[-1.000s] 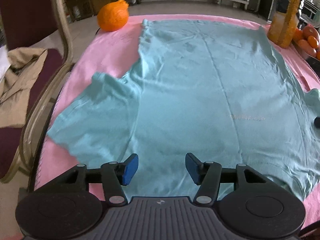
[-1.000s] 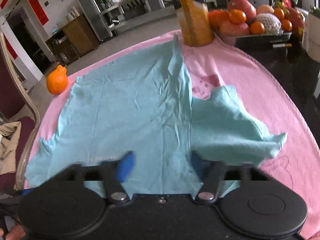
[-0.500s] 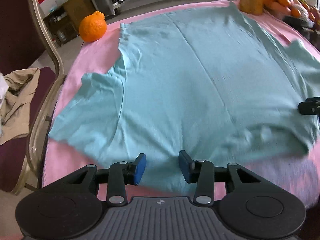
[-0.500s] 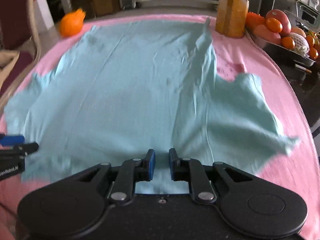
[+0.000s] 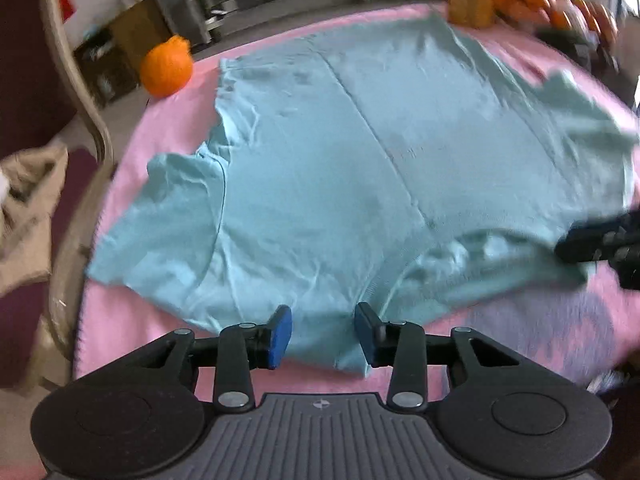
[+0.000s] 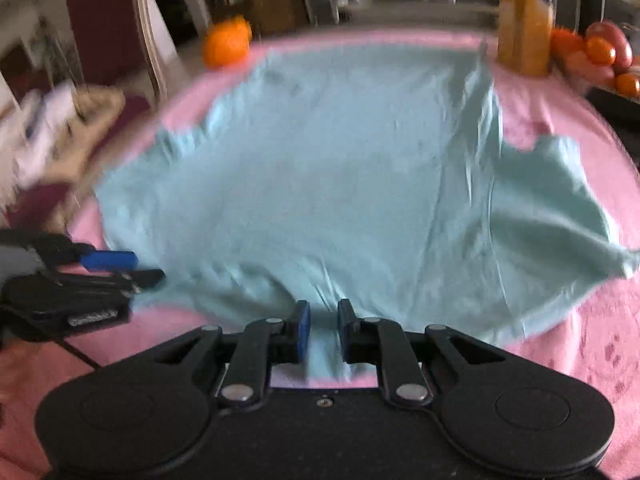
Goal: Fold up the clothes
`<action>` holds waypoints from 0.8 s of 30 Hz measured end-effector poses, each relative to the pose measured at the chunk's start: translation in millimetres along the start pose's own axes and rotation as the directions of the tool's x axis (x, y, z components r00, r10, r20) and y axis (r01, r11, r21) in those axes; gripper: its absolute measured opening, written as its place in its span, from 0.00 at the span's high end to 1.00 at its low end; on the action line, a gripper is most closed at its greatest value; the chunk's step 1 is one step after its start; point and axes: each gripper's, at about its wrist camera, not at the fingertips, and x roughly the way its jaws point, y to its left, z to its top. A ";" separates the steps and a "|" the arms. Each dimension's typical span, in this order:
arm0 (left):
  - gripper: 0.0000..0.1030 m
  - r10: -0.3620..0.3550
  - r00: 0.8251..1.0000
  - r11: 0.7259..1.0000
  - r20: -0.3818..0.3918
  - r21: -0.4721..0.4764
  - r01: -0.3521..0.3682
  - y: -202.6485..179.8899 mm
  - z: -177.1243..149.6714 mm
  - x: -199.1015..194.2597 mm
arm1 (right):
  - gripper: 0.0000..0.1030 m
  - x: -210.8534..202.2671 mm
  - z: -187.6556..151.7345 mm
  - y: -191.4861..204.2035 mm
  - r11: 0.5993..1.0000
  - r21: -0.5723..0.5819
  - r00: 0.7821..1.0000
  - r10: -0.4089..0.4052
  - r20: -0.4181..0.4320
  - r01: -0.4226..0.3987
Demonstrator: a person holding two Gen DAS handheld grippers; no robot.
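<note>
A light blue T-shirt (image 5: pixel 340 168) lies spread on a pink cloth-covered table (image 5: pixel 132 332), also shown in the right wrist view (image 6: pixel 340 184). My left gripper (image 5: pixel 323 336) is open, its blue pads over the shirt's near edge by the left shoulder. My right gripper (image 6: pixel 323 328) has its jaws narrowly apart with the shirt's near edge between them; whether they pinch the cloth is unclear. It appears at the right edge of the left wrist view (image 5: pixel 592 240). The left gripper shows at the left of the right wrist view (image 6: pixel 108 268). Both views are blurred.
An orange fruit (image 5: pixel 166 68) sits at the table's far left corner. An orange-yellow bottle (image 6: pixel 522 20) and a tray of fruit (image 6: pixel 600 56) stand at the far right. A wooden chair with beige clothing (image 5: pixel 28 208) stands left of the table.
Both grippers have pulled back towards the near edge of the shirt. The right jaws narrowed from wide open a second ago. The shirt's near edge has bunched up a little.
</note>
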 end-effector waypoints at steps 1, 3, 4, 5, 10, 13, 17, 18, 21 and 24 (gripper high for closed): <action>0.67 -0.005 1.000 1.000 -0.007 0.007 0.005 -1.0 -2.0 -1.9 | 0.86 -3.2 -2.7 -1.0 1.000 0.004 1.000 0.006 -0.010 -0.006; 0.66 -0.016 1.000 1.000 -0.022 0.020 0.016 -3.1 -6.1 -5.7 | 0.86 -9.9 -7.2 -7.2 0.999 0.031 0.999 0.022 -0.027 -0.021; 0.66 -0.026 1.000 1.000 -0.009 0.009 0.026 -1.7 -4.6 -9.2 | 0.86 -13.3 -9.8 -11.6 0.998 0.050 0.999 0.033 -0.023 -0.032; 0.66 -0.037 0.999 0.999 0.012 -0.010 0.037 0.7 -1.6 -13.4 | 0.86 -19.6 -10.4 -17.2 0.996 0.076 0.999 0.040 0.000 -0.040; 0.61 -0.075 0.988 0.994 0.137 -0.069 0.086 12.8 32.1 -45.1 | 0.63 -74.6 3.6 -68.8 0.932 0.334 0.969 0.057 0.238 -0.137; 0.56 -0.116 0.981 0.988 0.155 -0.081 0.130 13.7 54.2 -52.2 | 0.48 -105.4 12.6 -106.0 0.852 0.482 0.936 0.023 0.351 -0.202; 0.56 -0.123 0.986 0.990 0.109 -0.061 0.130 -6.3 71.0 -32.2 | 0.42 -114.1 14.6 -151.0 0.752 0.640 0.926 -0.113 0.360 -0.157; 0.56 -0.123 0.987 0.991 0.099 -0.046 0.128 -13.9 70.8 -25.7 | 0.43 -108.5 12.4 -162.1 0.723 0.676 0.930 -0.137 0.342 -0.142; 0.56 -0.167 0.984 0.985 0.064 -0.032 0.169 -25.4 59.5 -10.4 | 0.57 -83.4 -0.2 -193.2 0.621 0.779 0.950 -0.179 0.254 -0.092; 0.56 -0.190 0.981 0.980 0.045 -0.046 0.192 -23.8 52.4 -1.6 | 0.60 -65.3 -8.0 -210.7 0.546 0.836 0.963 -0.194 0.189 -0.054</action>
